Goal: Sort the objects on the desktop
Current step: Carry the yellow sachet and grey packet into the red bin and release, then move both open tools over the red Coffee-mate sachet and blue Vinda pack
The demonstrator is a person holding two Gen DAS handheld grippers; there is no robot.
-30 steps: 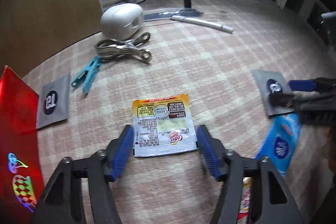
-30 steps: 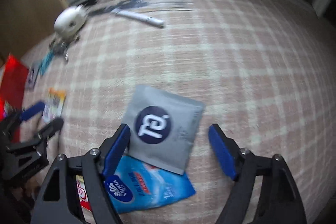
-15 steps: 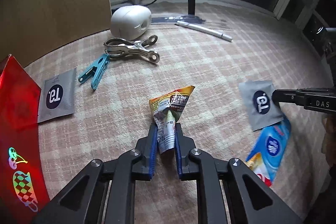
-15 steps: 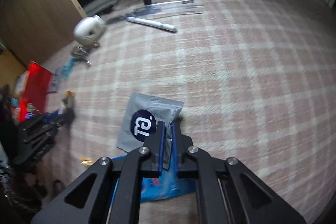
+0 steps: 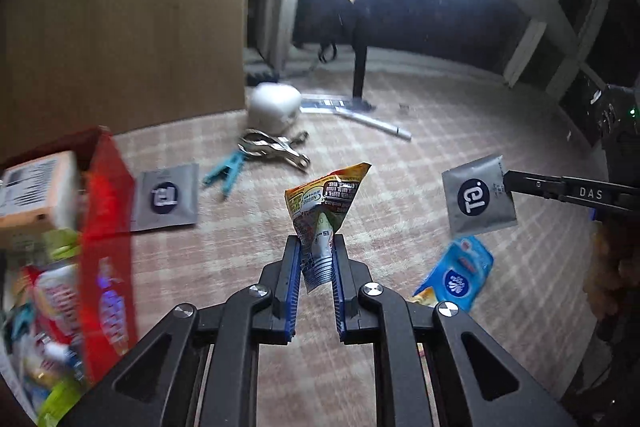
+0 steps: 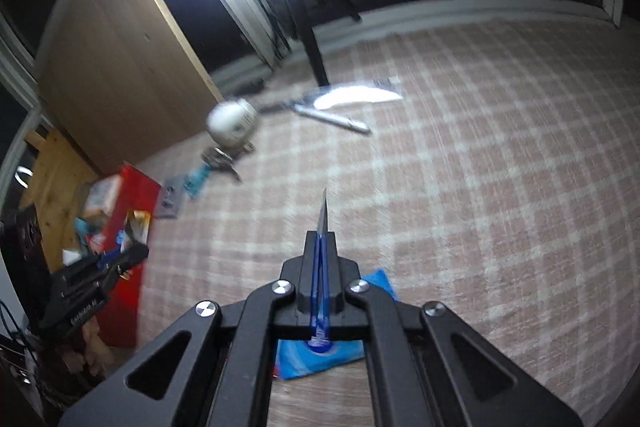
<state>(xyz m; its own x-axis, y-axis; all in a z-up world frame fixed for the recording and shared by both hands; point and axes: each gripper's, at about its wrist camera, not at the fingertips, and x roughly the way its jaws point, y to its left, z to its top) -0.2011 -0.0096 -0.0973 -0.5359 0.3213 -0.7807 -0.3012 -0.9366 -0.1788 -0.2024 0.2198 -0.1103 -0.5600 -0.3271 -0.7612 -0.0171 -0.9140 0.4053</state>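
Slippage is the risk: the yellow sachet [image 5: 324,211] is pinched crumpled in the closed left gripper [image 5: 316,263], the grey sachet [image 5: 478,194] by one edge in the shut right gripper [image 6: 322,247]; either could be dropped short of the red box [image 5: 106,247], left of both.

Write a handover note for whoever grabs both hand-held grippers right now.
Left hand-held gripper: shut on the yellow creamer sachet, lifted off the checked tablecloth.
Right hand-held gripper: shut on a grey sachet, also lifted.
Red box at the left already holds assorted packets.
Left on the cloth: second grey sachet, blue wipes pack, teal clip, metal clip, white device, pen.
Likely next: drop both held sachets, probably into the red box, then clear the rest.
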